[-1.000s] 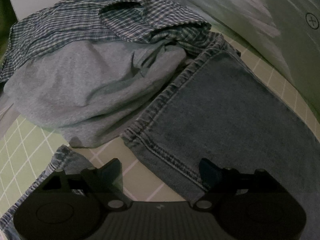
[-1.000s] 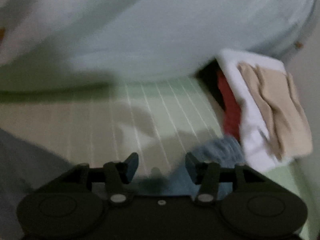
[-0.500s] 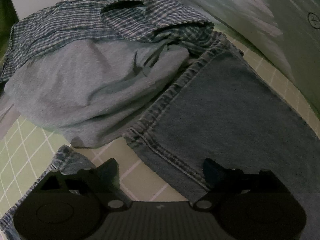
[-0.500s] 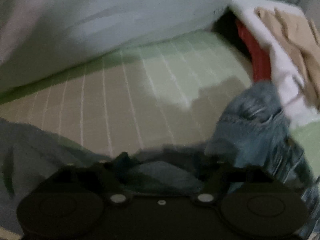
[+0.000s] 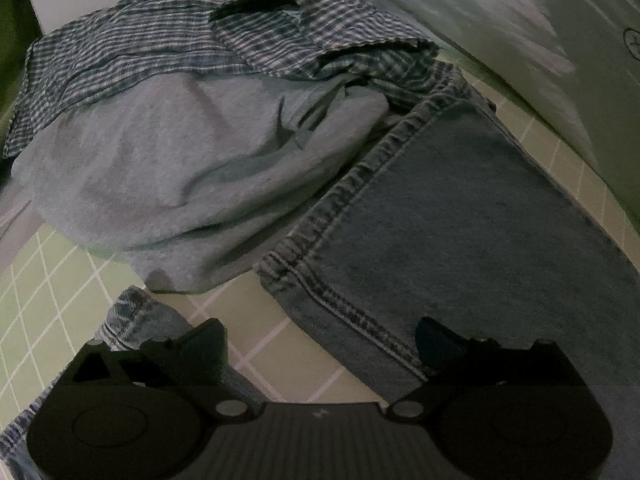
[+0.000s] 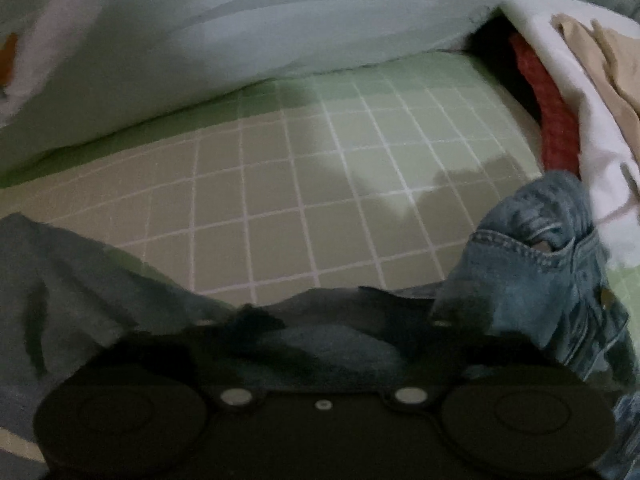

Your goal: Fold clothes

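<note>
Clothes crowd the bed's near side

Bare checked sheet (image 6: 288, 184) lies open ahead; jeans (image 5: 460, 220), grey shirt (image 5: 180, 168), pillow (image 6: 240, 28) and folded stack (image 6: 568, 120) hem it in.

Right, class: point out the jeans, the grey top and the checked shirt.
jeans (image 5: 460, 216), left wrist view, flat leg panel
grey top (image 5: 160, 168), left wrist view, middle of the bunched cloth
checked shirt (image 5: 168, 44), left wrist view, upper fold

- The left hand-held gripper (image 5: 320, 344) is hovering over the jeans' (image 5: 460, 220) hemmed leg end, jaws opening wide, nothing between them.
- A grey garment (image 5: 180, 168) and plaid shirt (image 5: 240, 36) are lying heaped beside the jeans on the green checked bed (image 5: 48, 300).
</note>
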